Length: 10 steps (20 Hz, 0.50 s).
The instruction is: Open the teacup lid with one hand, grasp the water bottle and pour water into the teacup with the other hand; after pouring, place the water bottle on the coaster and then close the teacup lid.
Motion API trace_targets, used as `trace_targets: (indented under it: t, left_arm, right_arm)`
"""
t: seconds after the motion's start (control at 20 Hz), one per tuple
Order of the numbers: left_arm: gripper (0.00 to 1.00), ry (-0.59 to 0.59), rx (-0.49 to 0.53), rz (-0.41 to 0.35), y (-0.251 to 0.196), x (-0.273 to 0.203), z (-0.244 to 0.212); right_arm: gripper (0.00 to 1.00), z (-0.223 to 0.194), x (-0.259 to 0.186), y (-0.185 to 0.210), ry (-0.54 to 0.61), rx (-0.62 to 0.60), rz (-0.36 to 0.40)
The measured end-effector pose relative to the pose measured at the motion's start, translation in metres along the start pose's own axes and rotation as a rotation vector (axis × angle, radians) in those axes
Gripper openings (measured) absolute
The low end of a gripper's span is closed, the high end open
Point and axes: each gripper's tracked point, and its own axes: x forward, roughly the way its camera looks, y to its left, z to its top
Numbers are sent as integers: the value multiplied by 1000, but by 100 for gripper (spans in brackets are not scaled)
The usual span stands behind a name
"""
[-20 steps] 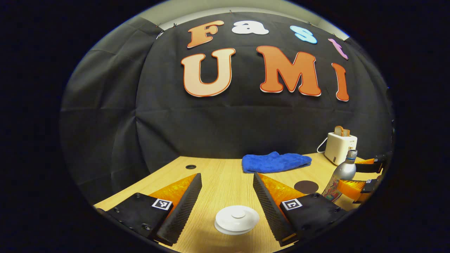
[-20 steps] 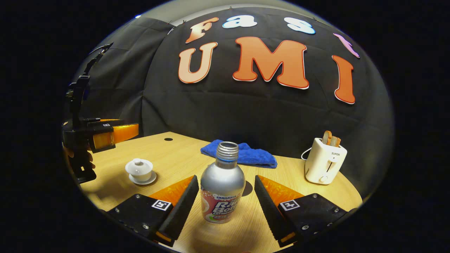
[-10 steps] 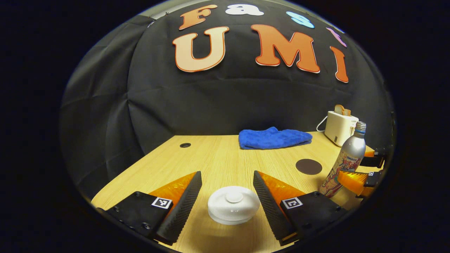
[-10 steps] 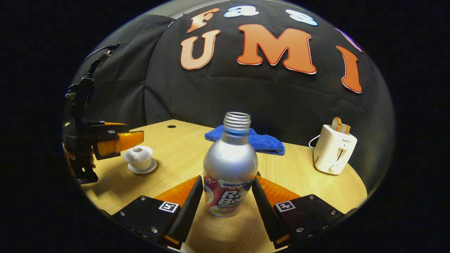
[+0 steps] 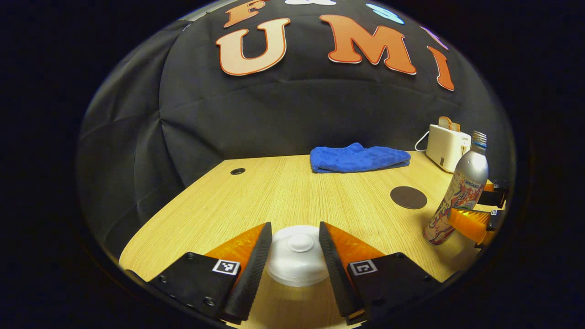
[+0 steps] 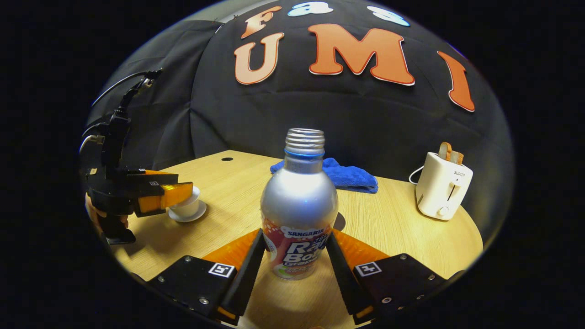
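Left hand-held gripper (image 5: 292,249): fingers closed against teacup lid (image 5: 297,256), for lifting. Right hand-held gripper (image 6: 295,256): clamps upright water bottle (image 6: 299,214), for pouring.

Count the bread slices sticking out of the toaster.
2: both stand side by side in the slots of the toaster at the table's far right; bread slices.

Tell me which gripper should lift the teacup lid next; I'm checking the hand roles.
Left. The left gripper already brackets the teacup lid, while the right gripper closes around the water bottle, across the table.
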Motion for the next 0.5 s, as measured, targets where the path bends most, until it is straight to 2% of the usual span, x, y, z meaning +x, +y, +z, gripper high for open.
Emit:
trace_targets:
  t: [0.1, 0.15, 0.2, 0.3, 0.35, 0.4, 0.5]
  left_arm:
    - [60, -1, 28, 2, -3, 1, 0]
    - [61, -7, 41, 4, -4, 0, 2]
    - [53, -5, 57, 7, -5, 0, 1]
    - [54, -19, 76, 20, -3, 1, 4]
    - [37, -13, 78, 21, -5, 2, 4]
    - [34, -16, 79, 22, -4, 2, 3]
    - [37, -20, 77, 17, -3, 2, 3]
  right_arm:
    - [81, 0, 0, 1, 0, -1, 0]
    - [81, 0, 0, 0, 0, -2, 0]
    - [81, -1, 0, 0, 0, -2, 0]
    - [81, 0, 0, 0, 1, -3, 0]
    - [81, 0, 1, 0, 0, -3, 1]
    - [81, -1, 0, 0, 0, -4, 2]
    - [81, -1, 1, 0, 0, -3, 2]
